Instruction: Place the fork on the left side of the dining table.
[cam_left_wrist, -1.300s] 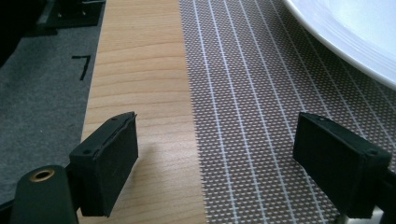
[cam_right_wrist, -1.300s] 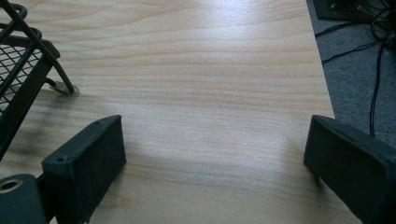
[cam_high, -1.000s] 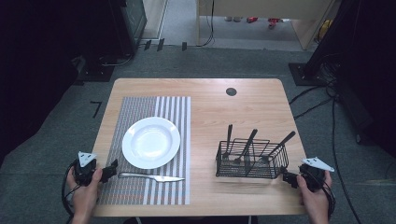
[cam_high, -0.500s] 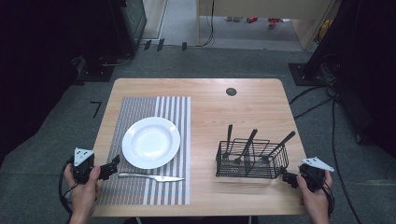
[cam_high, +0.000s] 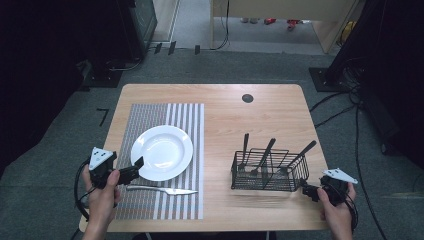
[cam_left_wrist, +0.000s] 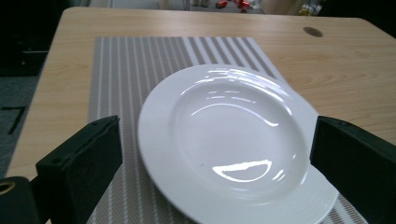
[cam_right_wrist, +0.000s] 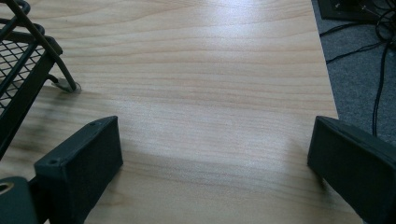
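Observation:
A white plate (cam_high: 162, 152) rests on a striped placemat (cam_high: 150, 115) at the table's left. Below it on the mat lies a table knife (cam_high: 162, 190). My left gripper (cam_high: 131, 170) is open at the plate's near left rim, just above the knife's handle. In the left gripper view the plate (cam_left_wrist: 233, 140) lies ahead, between the two spread jaws of that gripper (cam_left_wrist: 215, 126). A black wire basket (cam_high: 270, 172) holding dark-handled cutlery (cam_high: 262, 152) stands at the right. My right gripper (cam_high: 306, 190) is open beside the basket's near right corner. In its own view this gripper (cam_right_wrist: 215, 126) has bare wood between its jaws.
The basket's corner (cam_right_wrist: 28, 60) shows at the left of the right gripper view. The table's right edge is close, with grey floor and cables (cam_right_wrist: 373, 42) beyond. A round dark grommet (cam_high: 247, 98) is at the table's back. Bare wood (cam_high: 220, 150) separates mat and basket.
My left gripper has moved forward and slightly right, up to the plate's near rim. The right gripper has hardly moved.

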